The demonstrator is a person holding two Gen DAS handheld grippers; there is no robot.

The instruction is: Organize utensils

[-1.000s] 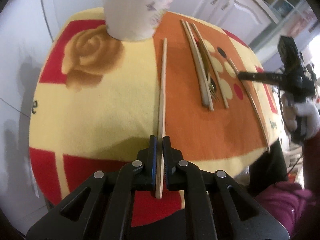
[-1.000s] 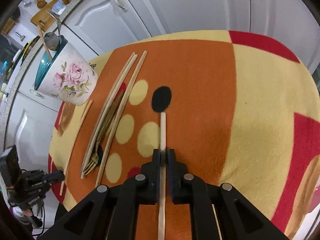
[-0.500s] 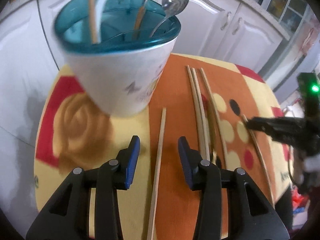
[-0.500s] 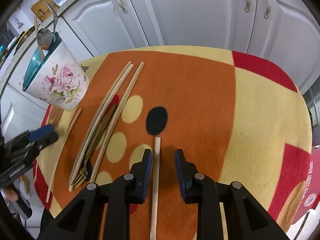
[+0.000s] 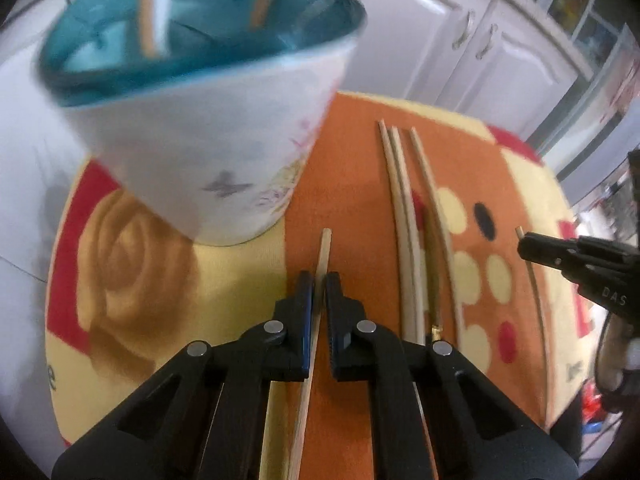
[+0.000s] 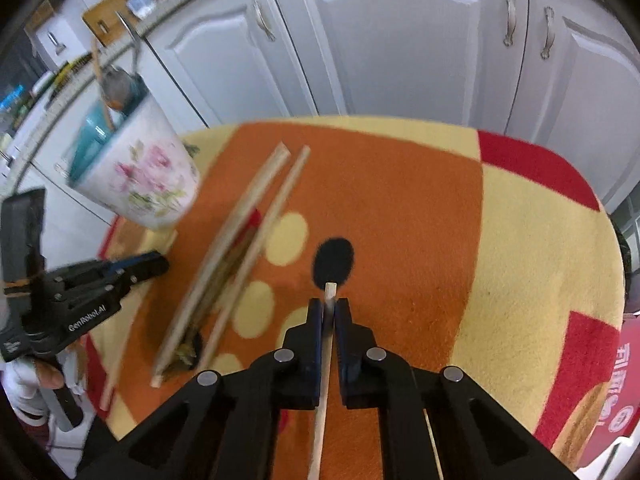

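Observation:
Two wooden chopsticks lie on the cloth-covered round table. My left gripper is closing, its pads pressed on one chopstick just behind its far tip, right in front of the floral cup. My right gripper is also closing, its pads pinching the other chopstick near its tip, by a black dot on the cloth. The teal-lined cup holds spoons and sticks. Each view catches the other tool: the right gripper at the right edge, the left gripper at the left.
Three loose chopsticks and a gold fork lie between my grippers; the right wrist view shows them as a blurred bundle. White cabinet doors stand behind the table. A gloved hand holds the left tool.
Both grippers let go of their chopsticks, slid forward along them toward the far tips and shut again there. The left one came much closer to the cup.

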